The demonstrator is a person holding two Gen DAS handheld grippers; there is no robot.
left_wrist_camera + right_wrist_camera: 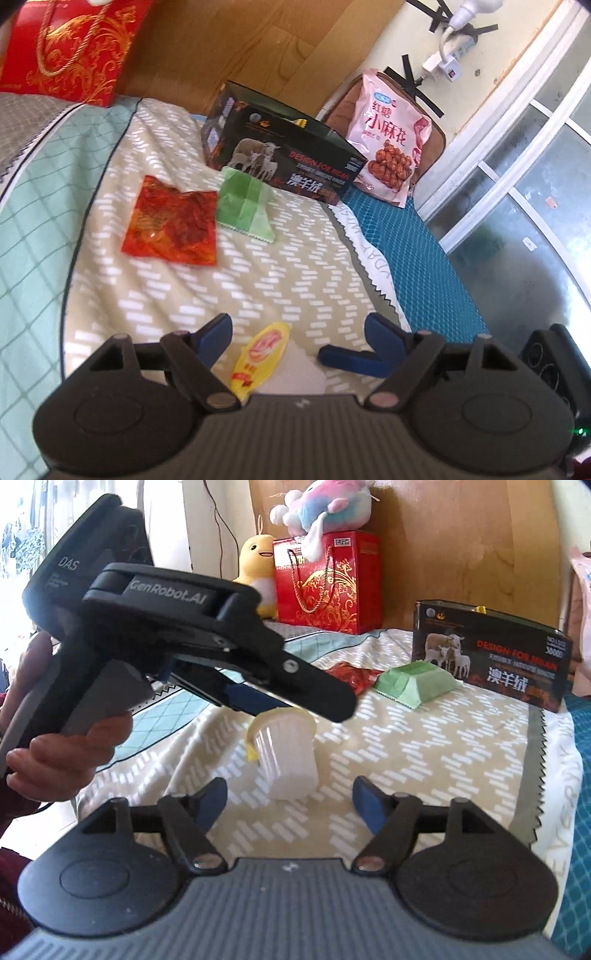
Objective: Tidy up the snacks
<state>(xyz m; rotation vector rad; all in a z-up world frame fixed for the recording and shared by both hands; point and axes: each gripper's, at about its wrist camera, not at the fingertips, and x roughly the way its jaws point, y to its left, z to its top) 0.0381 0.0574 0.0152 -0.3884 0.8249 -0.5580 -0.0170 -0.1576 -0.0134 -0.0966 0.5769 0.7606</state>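
Observation:
A white jelly cup with a yellow lid (266,356) lies on its side on the patterned blanket, right between the open fingers of my left gripper (295,332); it also shows in the right wrist view (288,753). My left gripper (258,698) hovers just above the cup there. My right gripper (290,794) is open and empty, a little short of the cup. A red snack packet (171,221) and a green packet (245,205) lie farther off, in front of an open black box (288,155). A pink snack bag (391,136) leans behind the box.
A red gift bag (328,583) with plush toys (258,568) stands at the headboard. The blanket's zigzag edge (535,768) and blue mattress (417,258) lie to the right. A window (535,147) is beyond.

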